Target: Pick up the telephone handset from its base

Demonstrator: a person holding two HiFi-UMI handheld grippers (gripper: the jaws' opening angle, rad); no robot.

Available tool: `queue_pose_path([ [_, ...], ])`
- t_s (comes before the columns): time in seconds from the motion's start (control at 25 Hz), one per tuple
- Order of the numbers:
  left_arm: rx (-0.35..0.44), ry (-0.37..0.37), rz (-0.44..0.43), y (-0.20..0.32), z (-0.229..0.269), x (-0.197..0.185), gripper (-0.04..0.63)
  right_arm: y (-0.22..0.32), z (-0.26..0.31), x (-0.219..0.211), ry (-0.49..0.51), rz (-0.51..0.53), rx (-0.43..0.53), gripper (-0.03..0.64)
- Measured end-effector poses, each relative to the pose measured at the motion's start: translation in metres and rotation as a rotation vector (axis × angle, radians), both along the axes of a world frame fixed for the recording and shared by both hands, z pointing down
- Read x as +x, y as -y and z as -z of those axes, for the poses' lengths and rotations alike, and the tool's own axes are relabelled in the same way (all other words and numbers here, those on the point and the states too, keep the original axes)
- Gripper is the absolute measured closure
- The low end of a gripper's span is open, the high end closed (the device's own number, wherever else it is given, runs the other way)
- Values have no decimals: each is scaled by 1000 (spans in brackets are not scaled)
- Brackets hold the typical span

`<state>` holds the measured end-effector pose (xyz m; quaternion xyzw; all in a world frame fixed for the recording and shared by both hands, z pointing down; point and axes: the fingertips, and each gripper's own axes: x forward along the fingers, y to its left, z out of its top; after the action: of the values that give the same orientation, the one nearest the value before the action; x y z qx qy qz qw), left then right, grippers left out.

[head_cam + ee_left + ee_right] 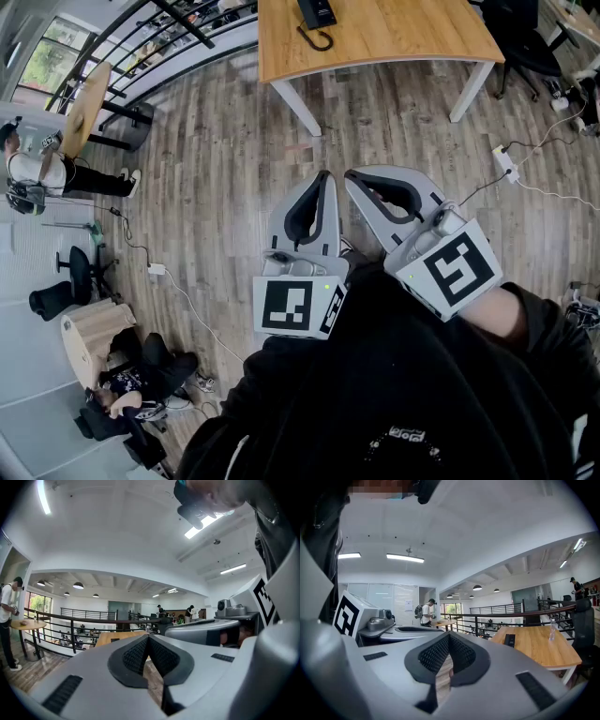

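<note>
The black telephone [316,11] sits on a pale wooden table [394,37] at the far side of the room, its curly cord [319,39] looping toward the near edge. From overhead the top of the picture cuts it off. I cannot tell its handset from its base. The right gripper view shows more: the telephone is a flat dark slab lying alone toward the table's left end, with a clear bottle [552,630] farther along and a black office chair [583,620] beyond the right end. The left gripper view gives only a strip of that table past its fingers [136,656].

Both tools are well short of the table, over bare plank floor [206,187]. The left gripper [323,180] and the right gripper [351,178] are held side by side against the person's dark top, tips nearly meeting. Each gripper's own view shows its ribbed pads pressed together at the tips with nothing between them. Each also catches the neighbouring tool at its edge.

Only the head view shows a white power strip [504,161] and its cable on the floor. It also shows someone seated low at the left [127,386]. Another person stands at a round table [84,108] by the railing; the right gripper view shows that person wearing a backpack.
</note>
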<state>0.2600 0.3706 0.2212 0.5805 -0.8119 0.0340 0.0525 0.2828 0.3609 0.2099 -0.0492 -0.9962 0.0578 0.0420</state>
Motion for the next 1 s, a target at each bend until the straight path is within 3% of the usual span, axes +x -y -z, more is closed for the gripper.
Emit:
queue_pose_path([
  [0.44, -15, 36, 0, -6, 8, 13, 592, -9, 4, 6, 19, 42, -4, 600],
  [0.64, -26, 4, 25, -19, -5, 14, 591, -16, 0, 11, 26, 51, 90, 600],
  [0.8, -21, -15, 43, -13, -7, 7, 592, -4, 1, 14, 34, 25, 61, 600],
  [1.0, -19, -9, -21, 5, -6, 11, 591, 1, 3, 8, 45, 38, 1, 600],
])
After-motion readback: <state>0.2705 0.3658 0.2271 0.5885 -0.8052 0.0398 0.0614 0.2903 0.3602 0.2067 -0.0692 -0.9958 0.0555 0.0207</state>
